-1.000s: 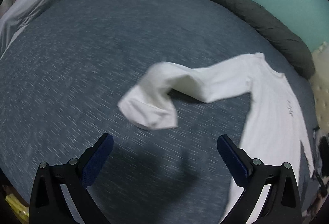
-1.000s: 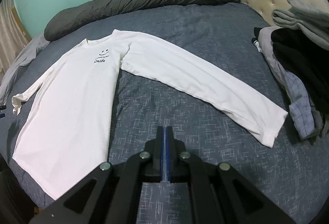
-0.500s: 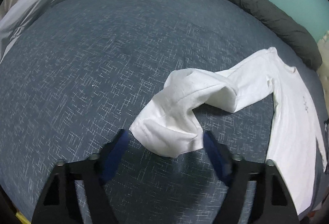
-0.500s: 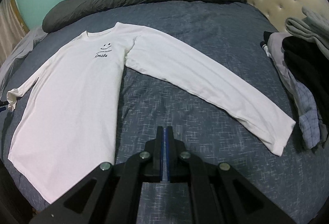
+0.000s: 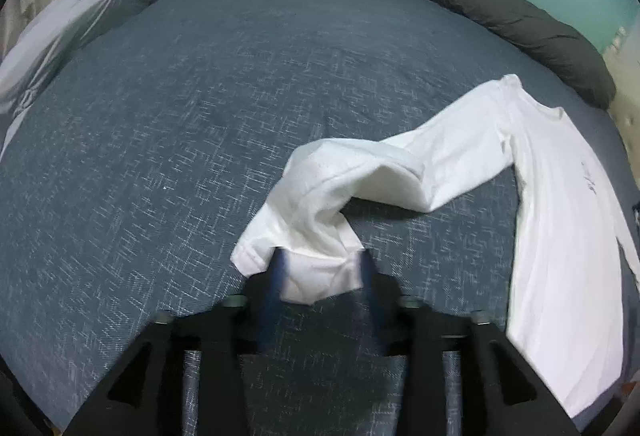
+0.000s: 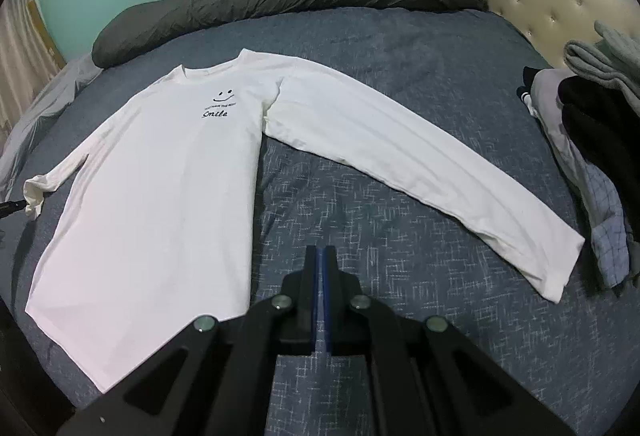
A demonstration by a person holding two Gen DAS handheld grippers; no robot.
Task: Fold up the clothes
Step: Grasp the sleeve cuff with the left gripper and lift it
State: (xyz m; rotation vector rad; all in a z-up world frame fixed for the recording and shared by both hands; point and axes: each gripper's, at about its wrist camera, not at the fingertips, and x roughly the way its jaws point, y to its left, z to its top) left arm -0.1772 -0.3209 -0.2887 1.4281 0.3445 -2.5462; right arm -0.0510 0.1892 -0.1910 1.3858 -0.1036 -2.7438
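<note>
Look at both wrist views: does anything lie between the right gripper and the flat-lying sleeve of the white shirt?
Nothing visible does. Only bare blue bedspread lies between the shut right gripper and the sleeve of the white shirt. The pile of clothes sits beyond the cuff, off to the side.

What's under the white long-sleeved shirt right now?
Under the white long-sleeved shirt only the dark blue flecked bedspread shows around its edges; whatever lies beneath its flat body is covered.

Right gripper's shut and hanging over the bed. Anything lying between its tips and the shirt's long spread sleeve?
No. In the right wrist view only bare blue bedspread lies between the right gripper and the spread sleeve of the white shirt.
</note>
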